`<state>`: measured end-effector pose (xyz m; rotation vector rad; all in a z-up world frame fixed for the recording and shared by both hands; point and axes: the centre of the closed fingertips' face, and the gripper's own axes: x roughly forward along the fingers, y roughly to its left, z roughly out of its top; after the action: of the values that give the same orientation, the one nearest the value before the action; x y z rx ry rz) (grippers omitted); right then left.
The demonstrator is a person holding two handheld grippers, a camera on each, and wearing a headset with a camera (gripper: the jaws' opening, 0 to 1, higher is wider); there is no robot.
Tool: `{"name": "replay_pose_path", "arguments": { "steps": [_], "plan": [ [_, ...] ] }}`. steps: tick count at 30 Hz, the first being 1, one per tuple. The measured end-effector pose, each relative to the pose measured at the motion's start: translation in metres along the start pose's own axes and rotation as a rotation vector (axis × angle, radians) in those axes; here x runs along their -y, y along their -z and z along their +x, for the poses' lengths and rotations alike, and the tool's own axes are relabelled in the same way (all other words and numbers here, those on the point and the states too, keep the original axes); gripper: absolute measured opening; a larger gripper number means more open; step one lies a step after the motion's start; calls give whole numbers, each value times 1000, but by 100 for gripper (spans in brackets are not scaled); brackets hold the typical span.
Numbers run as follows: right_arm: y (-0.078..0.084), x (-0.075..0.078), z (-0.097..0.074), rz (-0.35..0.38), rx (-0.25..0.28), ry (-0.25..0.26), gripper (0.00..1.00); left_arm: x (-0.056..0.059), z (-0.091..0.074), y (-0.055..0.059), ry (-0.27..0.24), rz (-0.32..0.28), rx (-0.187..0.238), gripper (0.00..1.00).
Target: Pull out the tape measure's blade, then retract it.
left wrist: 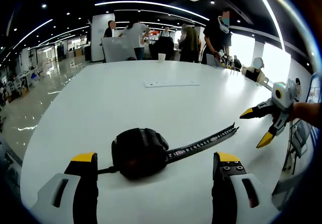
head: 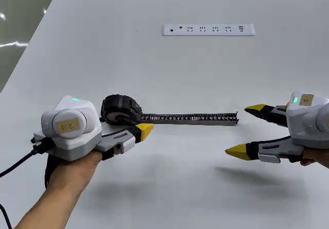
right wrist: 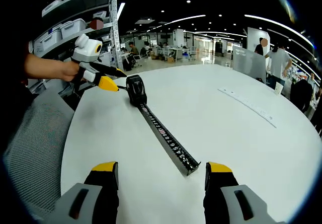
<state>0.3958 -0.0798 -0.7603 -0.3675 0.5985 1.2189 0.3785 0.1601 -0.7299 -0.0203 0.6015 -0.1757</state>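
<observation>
A black tape measure case (head: 121, 109) lies on the white table (head: 180, 69), its dark blade (head: 190, 118) pulled out to the right and flat on the surface. My left gripper (head: 136, 122) is open, and the case (left wrist: 140, 151) sits between its yellow-tipped jaws without being squeezed. My right gripper (head: 245, 129) is open just right of the blade's end hook (head: 236, 119), not touching it. In the right gripper view the blade (right wrist: 163, 136) runs from the case (right wrist: 136, 89) toward my right gripper (right wrist: 162, 167), stopping just short of the jaws.
A white power strip (head: 208, 30) lies at the far side of the table. The left gripper's black cable (head: 15, 167) trails off the near left. Several people stand beyond the far table edge (left wrist: 166, 38); shelving (right wrist: 75, 17) lies past the left side.
</observation>
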Motion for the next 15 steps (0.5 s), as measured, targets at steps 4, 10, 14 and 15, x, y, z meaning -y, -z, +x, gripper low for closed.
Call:
{"name": "replay_pose_path", "arguments": {
  "steps": [4,10,14,15],
  "plan": [
    [2,7,1,-16,-11,-8,66,-2,4,-2,-4,-5,2,92],
    [2,17,4,-45,-28,-31,60,-7,10,-8,-21,-6,7,89],
    [2,23,6,-64,-35,-42,56,-10,13,-8,-31,-11,1,86],
    [2,25,7,-69,-38,-45,56,-11,14,-8,-33,-12,-3,86]
  ]
}}
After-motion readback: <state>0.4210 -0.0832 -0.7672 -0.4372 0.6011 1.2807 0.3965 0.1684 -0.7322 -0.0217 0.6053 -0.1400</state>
